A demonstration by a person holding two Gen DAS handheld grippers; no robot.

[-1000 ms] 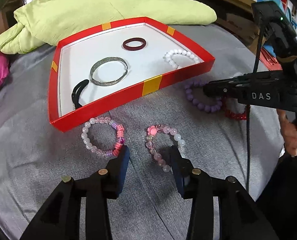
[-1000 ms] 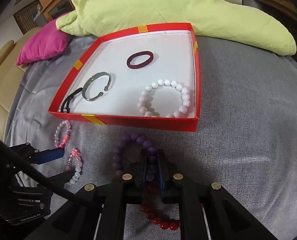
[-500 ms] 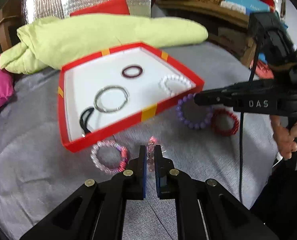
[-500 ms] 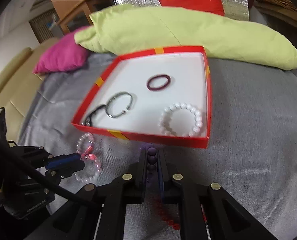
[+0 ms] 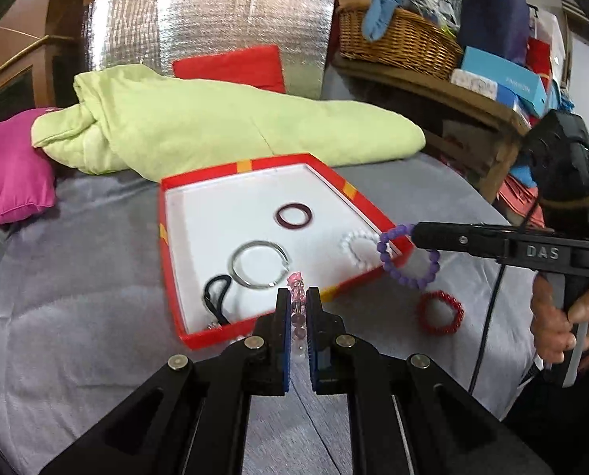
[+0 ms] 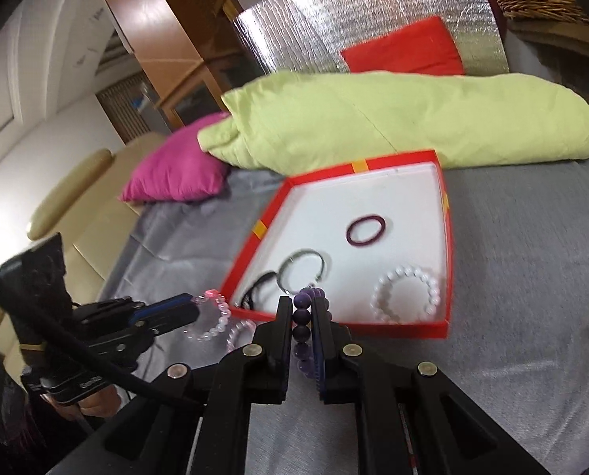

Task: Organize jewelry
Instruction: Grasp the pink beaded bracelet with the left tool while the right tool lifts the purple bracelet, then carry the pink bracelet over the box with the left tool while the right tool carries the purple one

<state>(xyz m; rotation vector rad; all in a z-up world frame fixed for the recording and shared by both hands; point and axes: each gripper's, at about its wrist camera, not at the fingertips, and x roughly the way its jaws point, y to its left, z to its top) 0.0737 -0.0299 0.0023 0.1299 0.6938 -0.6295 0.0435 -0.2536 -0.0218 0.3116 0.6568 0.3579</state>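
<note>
Black tool (image 5: 297, 308) with blue pads, brass screws, "DAS" lettering.

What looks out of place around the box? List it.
The red beaded bracelet lies loose on the grey cover, outside the red box. Another pale pink bracelet also lies outside, by the box's near corner.
</note>
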